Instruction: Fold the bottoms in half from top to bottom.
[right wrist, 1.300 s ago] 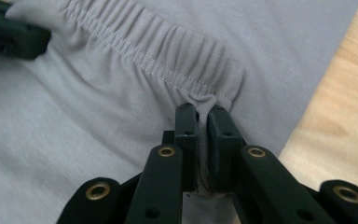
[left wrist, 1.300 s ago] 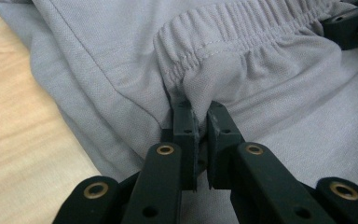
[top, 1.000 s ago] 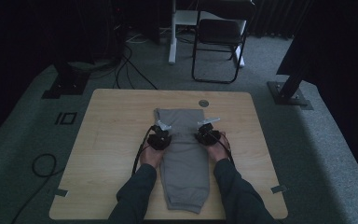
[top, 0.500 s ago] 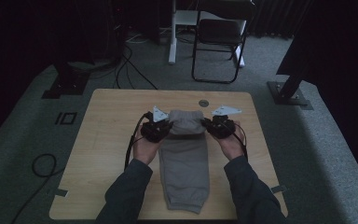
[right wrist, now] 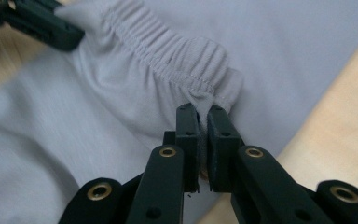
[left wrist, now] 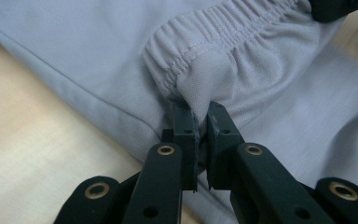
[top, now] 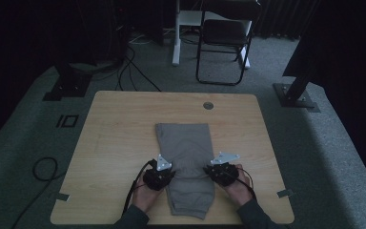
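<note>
trousers (top: 187,162), grey, folded lengthwise, elastic waistband (left wrist: 223,28) pinched at each corner by both grippers' closed fingers (right wrist: 187,135).

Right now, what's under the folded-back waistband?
Under the waistband lies a lower layer of the same grey pants, flat on the table. Both grippers, left and right, pinch its corners. Anything between the layers is covered.

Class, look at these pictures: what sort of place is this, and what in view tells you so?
Probably a lab or recording studio, not a home: a bare wooden table stands on grey carpet, with loose floor cables, metal stand bases and a folding chair against dark surroundings.
</note>
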Motion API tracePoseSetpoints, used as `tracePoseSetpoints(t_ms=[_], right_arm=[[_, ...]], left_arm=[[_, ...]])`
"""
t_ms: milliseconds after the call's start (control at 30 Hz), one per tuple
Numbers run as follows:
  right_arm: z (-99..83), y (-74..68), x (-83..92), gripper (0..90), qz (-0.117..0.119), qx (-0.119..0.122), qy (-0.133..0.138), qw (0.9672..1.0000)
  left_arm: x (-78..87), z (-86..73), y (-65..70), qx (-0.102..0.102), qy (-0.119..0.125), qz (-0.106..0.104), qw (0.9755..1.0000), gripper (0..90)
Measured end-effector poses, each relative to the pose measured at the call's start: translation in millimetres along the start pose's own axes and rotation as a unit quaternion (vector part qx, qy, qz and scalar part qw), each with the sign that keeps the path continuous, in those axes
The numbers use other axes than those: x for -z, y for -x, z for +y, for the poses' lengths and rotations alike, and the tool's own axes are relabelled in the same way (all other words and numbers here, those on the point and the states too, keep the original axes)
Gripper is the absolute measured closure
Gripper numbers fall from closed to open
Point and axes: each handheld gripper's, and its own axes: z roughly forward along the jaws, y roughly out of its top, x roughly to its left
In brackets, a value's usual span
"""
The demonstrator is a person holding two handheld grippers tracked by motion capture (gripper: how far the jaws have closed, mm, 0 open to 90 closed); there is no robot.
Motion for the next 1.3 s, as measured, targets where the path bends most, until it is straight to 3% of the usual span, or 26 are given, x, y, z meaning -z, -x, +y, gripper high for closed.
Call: tracePoseSetpoints(t_ms=[100, 267, 367, 667, 967, 1100, 1233, 1300], right_arm=[[-10.9, -2.7, -11.8, 85.2, -0.007, 0.002, -0.022, 0.9997], [-7.2, 6.3, -17.4, 84.8, -0.004, -0.015, -0.019, 0.9997], [2.0, 17.6, -28.2, 84.8, -0.016, -0.027, -0.012, 0.9994], [22.6, 40.0, -51.1, 84.8, -0.029, -0.036, -0.002, 0.9989], [32.2, 48.8, -61.9, 85.3, -0.044, -0.043, 0.006, 0.9981], [37.6, 51.0, -58.1, 85.6, -0.038, -0.050, 0.009, 0.9980], [46.5, 47.0, -34.5, 85.6, -0.040, -0.037, 0.045, 0.9975], [52.5, 45.7, -18.2, 85.6, -0.042, -0.032, 0.071, 0.9961]], left_arm=[[-2.9, -3.3, 0.5, -0.008, 0.011, 0.004, 0.9999, 85.1], [-9.3, 2.1, -6.2, -0.008, 0.015, 0.008, 0.9998, 85.0], [-19.0, 10.9, -18.9, 0.008, 0.022, 0.014, 0.9996, 85.0], [-37.0, 29.3, -44.1, 0.019, 0.030, 0.041, 0.9985, 85.0], [-47.0, 41.2, -54.2, 0.027, 0.030, 0.060, 0.9974, 85.2], [-39.4, 50.4, -56.3, 0.029, 0.026, 0.056, 0.9977, 85.7], [-11.8, 62.0, -51.8, 0.021, 0.064, 0.048, 0.9966, 85.7], [7.4, 68.2, -47.0, 0.018, 0.095, 0.042, 0.9944, 85.6]])
